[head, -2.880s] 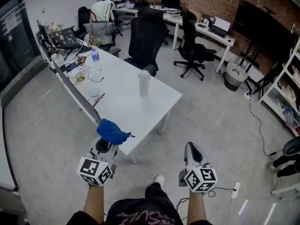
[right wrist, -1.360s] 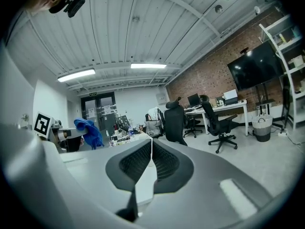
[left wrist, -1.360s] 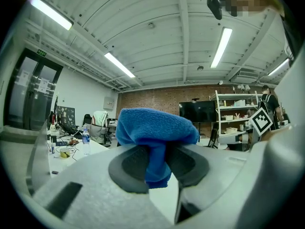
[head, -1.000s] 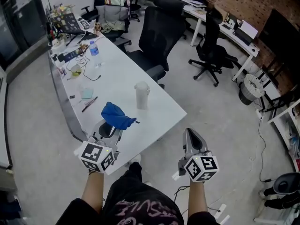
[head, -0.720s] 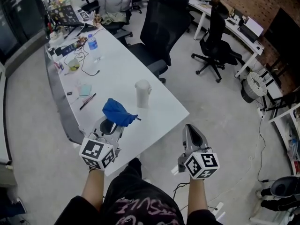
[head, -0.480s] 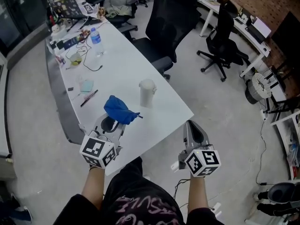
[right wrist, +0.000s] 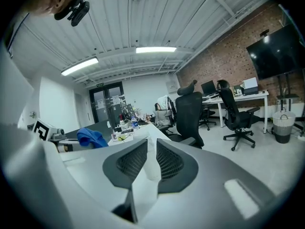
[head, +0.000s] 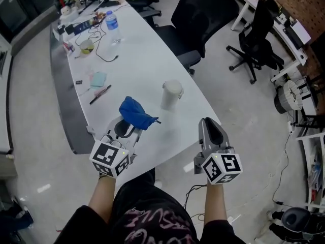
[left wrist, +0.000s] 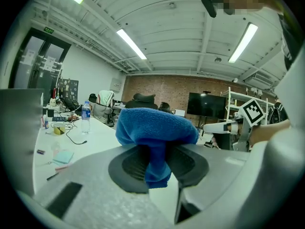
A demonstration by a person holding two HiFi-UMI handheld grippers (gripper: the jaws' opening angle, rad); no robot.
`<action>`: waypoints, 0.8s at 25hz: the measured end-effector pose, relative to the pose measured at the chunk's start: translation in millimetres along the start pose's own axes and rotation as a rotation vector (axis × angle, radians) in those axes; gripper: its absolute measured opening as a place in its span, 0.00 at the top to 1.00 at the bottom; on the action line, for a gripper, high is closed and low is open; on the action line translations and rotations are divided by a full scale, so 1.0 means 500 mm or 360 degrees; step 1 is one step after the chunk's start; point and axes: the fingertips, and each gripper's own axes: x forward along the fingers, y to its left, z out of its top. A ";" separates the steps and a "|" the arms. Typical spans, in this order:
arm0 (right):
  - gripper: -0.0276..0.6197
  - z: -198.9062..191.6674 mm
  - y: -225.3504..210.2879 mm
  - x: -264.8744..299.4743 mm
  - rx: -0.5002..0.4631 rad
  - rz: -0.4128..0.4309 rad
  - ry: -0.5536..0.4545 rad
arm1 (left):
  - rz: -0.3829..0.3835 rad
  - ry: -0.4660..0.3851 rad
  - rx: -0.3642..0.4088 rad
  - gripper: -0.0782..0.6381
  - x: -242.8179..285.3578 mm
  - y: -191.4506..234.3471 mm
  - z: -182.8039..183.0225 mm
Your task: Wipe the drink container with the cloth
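Meanwhile, your left gripper (head: 124, 131) pinches the cloth (head: 136, 113), a crumpled blue terry wad that bulges above the jaws and hangs in a fold between them. The cup (head: 171, 95), white, tall and seemingly lidded, stands upright on the table (head: 142, 55) near its close corner, just beyond the cloth. Your right gripper (head: 209, 125), jaws a crack apart and just opening, grips nothing. The cup shows beyond its gap.
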 end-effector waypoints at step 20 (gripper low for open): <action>0.50 -0.017 0.054 0.203 -0.0061 0.0262 0.0086 | -0.0004 0.0080 -0.0126 0.75 0.045 0.040 -0.070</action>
